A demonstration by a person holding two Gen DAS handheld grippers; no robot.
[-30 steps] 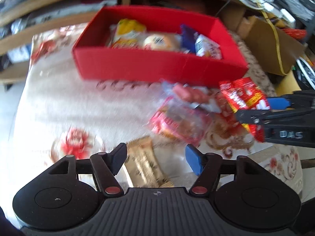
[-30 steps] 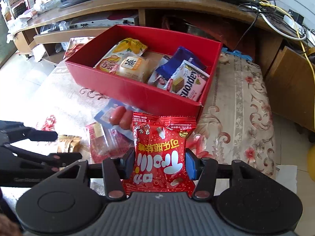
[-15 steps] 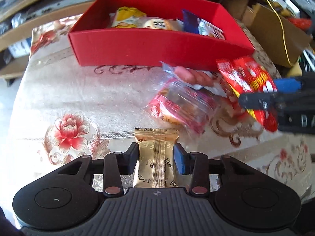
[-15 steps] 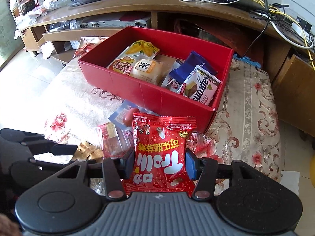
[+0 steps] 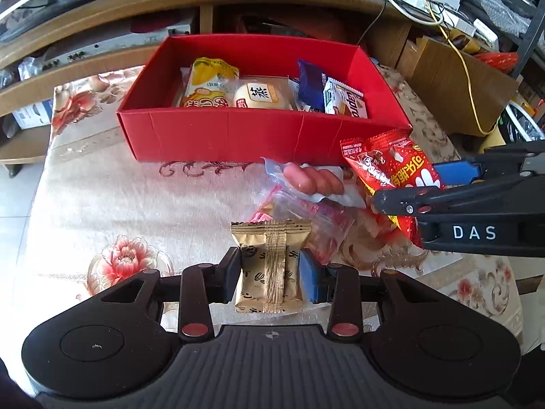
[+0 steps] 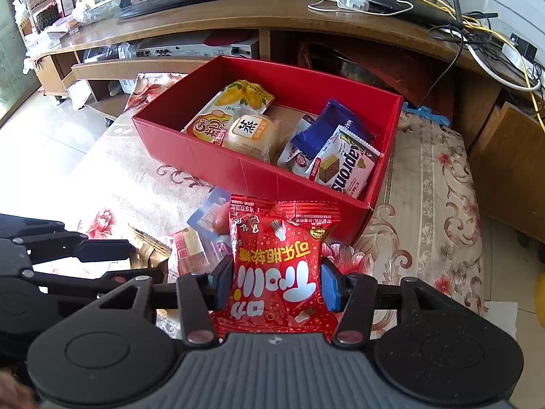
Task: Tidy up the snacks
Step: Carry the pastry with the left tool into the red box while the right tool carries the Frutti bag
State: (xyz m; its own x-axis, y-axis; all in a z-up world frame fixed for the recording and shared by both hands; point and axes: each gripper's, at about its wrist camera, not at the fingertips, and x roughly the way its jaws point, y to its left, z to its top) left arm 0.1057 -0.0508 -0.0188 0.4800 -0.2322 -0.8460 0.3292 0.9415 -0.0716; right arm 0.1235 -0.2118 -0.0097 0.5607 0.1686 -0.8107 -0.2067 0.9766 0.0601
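Red box (image 5: pixel 238 133) is already holding several snacks. Left tool (image 5: pixel 270 269) is pinching gold packet (image 5: pixel 270 259), right tool (image 6: pixel 276 283) red bag (image 6: pixel 279 266), both short of box; sausages (image 5: pixel 311 179) are lying beside it.

Left tool (image 5: pixel 269 269) closed on gold packet (image 5: pixel 270 266); lifted off cloth.

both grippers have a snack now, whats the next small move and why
Probably carry the red candy bag, clamped in the right gripper, forward over the red box and release it. The box sits open just ahead with bare floor at its back. The left gripper can follow with its gold packet.
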